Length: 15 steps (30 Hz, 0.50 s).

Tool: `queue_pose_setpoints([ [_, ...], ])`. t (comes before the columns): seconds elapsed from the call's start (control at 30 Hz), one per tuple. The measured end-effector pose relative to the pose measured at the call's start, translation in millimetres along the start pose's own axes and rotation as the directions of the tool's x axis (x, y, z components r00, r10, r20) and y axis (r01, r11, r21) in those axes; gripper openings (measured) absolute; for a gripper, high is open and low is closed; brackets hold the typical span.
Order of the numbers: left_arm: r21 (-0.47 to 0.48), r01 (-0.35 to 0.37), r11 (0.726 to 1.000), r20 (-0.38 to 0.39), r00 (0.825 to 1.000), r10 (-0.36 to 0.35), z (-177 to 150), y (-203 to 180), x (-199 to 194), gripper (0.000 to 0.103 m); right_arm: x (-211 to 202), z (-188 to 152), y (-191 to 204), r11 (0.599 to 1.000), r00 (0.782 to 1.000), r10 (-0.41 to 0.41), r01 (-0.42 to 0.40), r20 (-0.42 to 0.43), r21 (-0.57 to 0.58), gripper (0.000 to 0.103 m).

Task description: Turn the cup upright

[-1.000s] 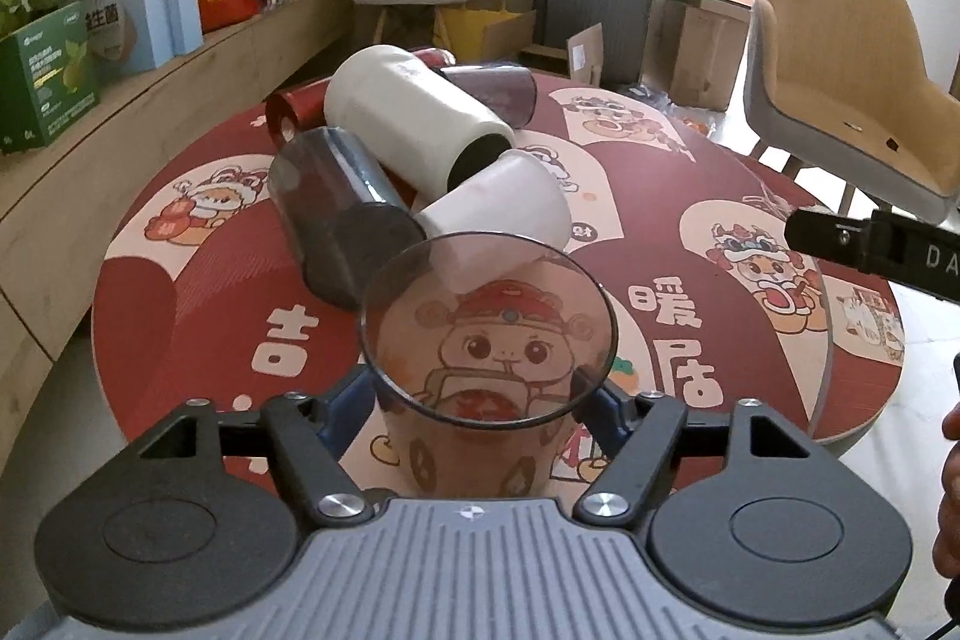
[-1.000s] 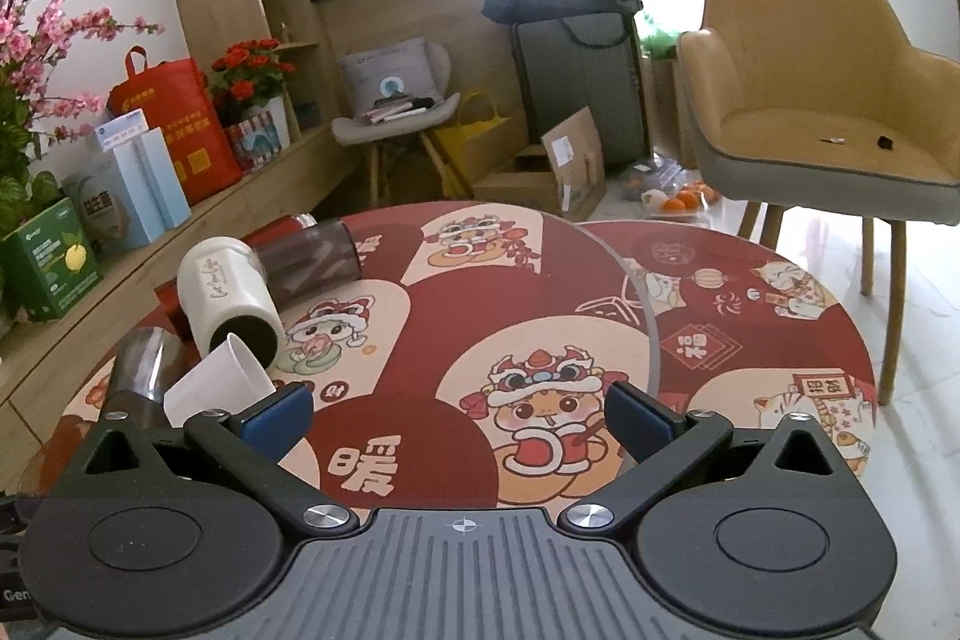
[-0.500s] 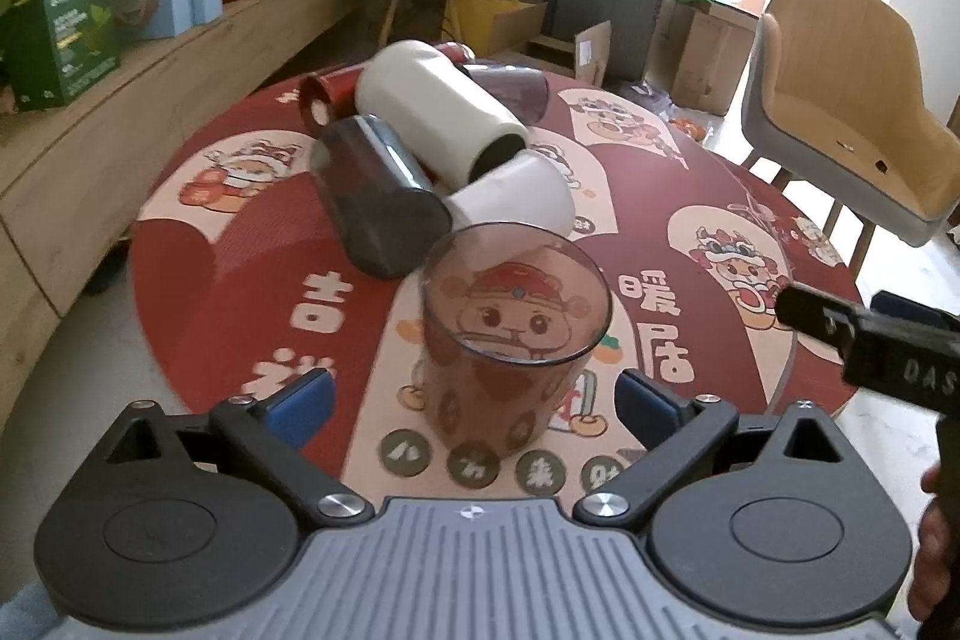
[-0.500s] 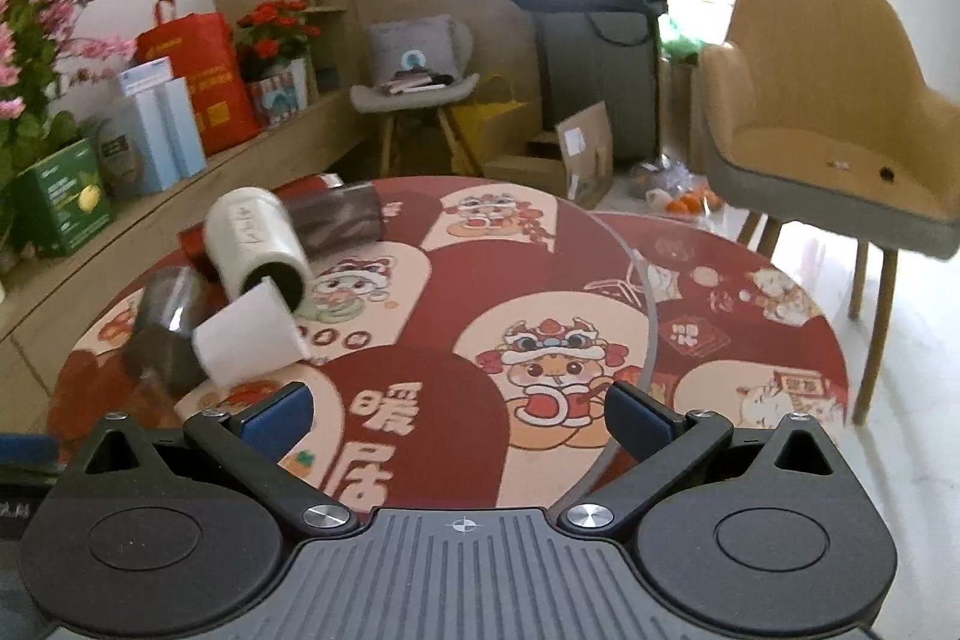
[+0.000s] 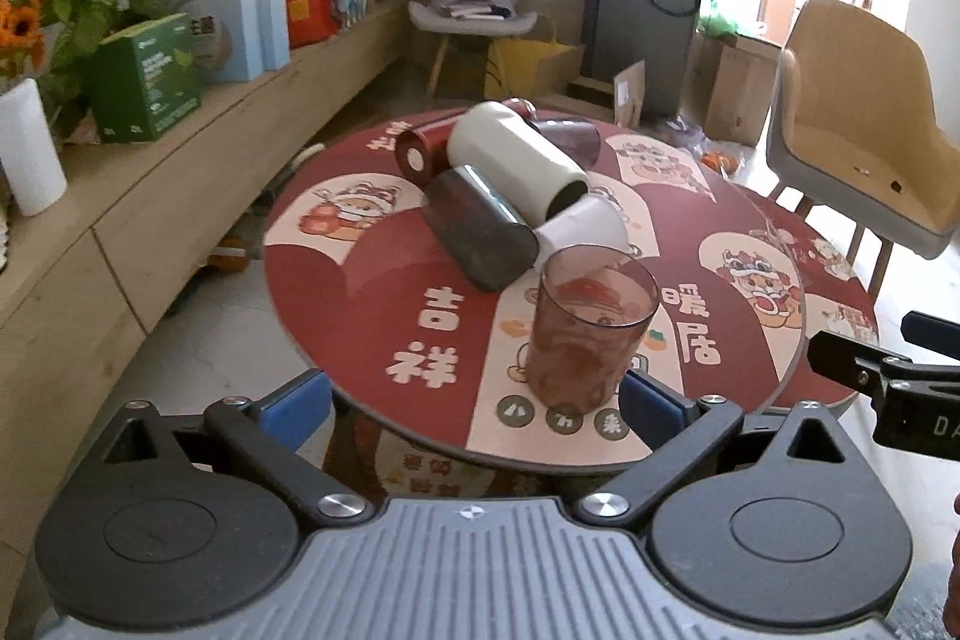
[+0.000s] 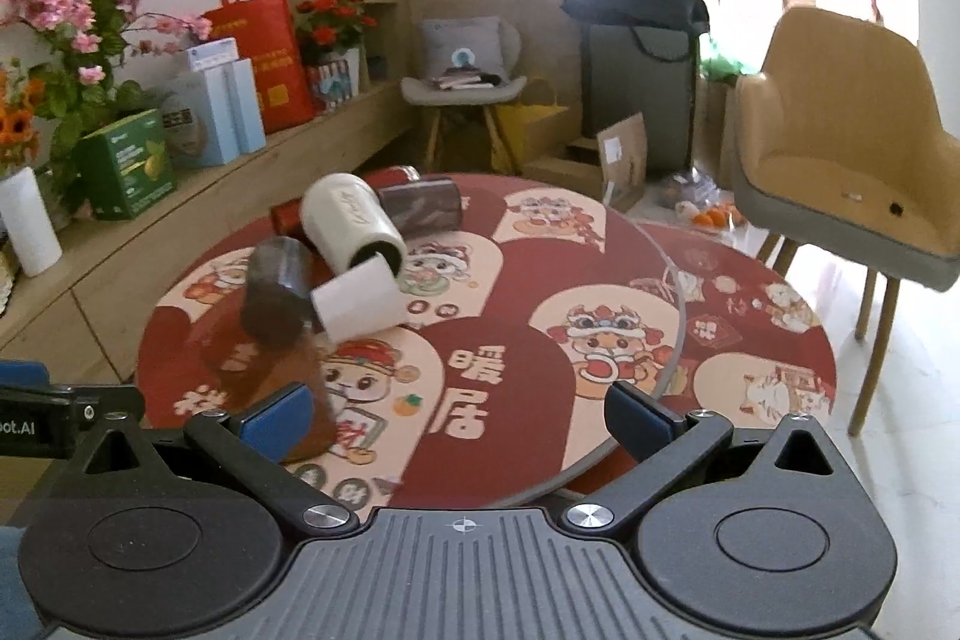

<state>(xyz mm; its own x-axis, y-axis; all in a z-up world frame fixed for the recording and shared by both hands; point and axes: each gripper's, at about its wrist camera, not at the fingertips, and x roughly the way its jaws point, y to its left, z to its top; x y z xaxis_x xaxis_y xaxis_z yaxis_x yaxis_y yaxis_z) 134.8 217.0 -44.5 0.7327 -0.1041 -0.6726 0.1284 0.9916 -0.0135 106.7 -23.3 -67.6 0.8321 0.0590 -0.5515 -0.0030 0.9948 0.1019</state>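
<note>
A clear brownish cup stands upright near the front edge of the round red table; it also shows in the right wrist view. My left gripper is open and empty, drawn back in front of the table edge, apart from the cup. My right gripper is open and empty over the table's near edge. Behind the cup lie a dark cup, a white paper cup, a cream tumbler, a red cup and another tinted cup, all on their sides.
A wooden bench with boxes and flowers runs along the left. A tan armchair stands at the right. A grey chair and a black bag stand behind the table. The right gripper's body shows in the left wrist view.
My left gripper opened, let go of the brownish cup standing upright, and pulled back away from the table. The right gripper also pulled back a little.
</note>
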Motion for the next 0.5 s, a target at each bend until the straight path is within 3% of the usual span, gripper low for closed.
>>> queue_pose_setpoints([
  [0.5, -0.006, -0.046, 0.999, 0.01, 0.999, 0.047, -27.4, 17.5, -50.5, 0.103, -58.2, -23.0, 20.7, 1.0, 1.0, -0.007, 0.007, -0.004, 0.007, 0.103],
])
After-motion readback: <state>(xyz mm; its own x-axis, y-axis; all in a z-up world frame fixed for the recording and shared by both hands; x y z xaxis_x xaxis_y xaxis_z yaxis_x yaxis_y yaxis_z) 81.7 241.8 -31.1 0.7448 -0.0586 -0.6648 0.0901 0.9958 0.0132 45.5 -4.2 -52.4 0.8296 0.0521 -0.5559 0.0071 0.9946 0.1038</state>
